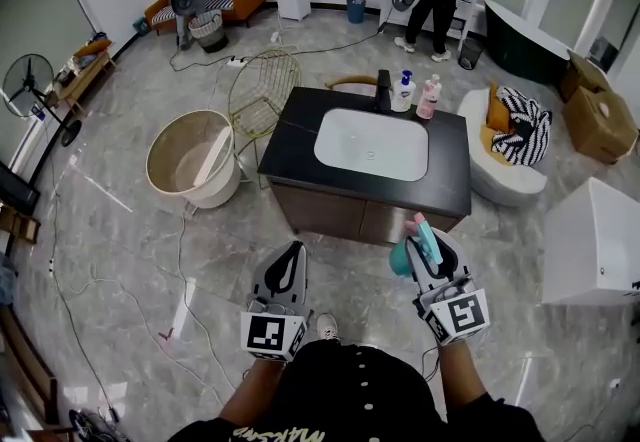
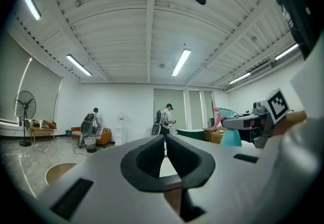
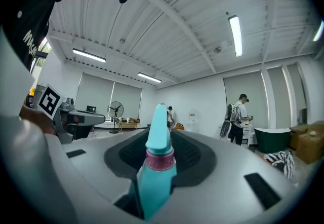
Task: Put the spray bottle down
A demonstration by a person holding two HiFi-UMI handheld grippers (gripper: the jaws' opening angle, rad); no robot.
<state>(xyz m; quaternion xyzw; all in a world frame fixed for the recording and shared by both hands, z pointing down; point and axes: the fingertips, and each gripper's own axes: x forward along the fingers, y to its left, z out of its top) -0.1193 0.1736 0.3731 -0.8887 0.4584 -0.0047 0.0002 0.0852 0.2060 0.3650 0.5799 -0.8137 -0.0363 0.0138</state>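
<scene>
A teal spray bottle with a pink collar stands upright between the jaws of my right gripper, which is shut on it. In the right gripper view the bottle fills the gap and its nozzle rises above the fingertips. My left gripper is level beside it on the left, jaws shut and empty; its tips meet. Both grippers hang over the floor just in front of a black vanity counter with a white sink. The left gripper view shows the bottle at the right.
Two soap bottles stand at the counter's back edge by the tap. A round wooden tub and a wire chair are left of the counter. A white seat with striped cloth and a white tub are at the right. Cables cross the floor.
</scene>
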